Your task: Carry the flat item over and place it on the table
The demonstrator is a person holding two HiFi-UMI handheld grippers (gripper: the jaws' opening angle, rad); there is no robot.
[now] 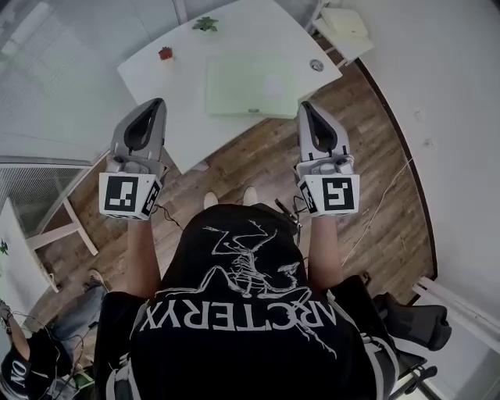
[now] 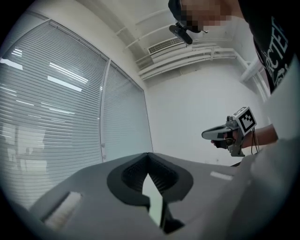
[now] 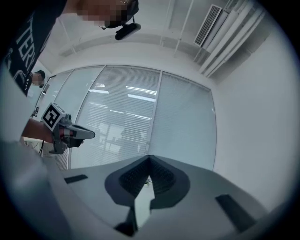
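A pale green flat board lies on the white table ahead of me. Both grippers are held up at chest height, away from the table, with their jaws pointing upward. My left gripper is shut with nothing between its jaws, and its tips meet in the left gripper view. My right gripper is also shut and empty. Each gripper view looks at blinds, wall and ceiling. The right gripper shows in the left gripper view, and the left gripper in the right gripper view.
On the table stand a small red object, a green plant and a round disc. A white stand is at the back right, a white frame at left, a black chair behind me. Another person crouches at lower left.
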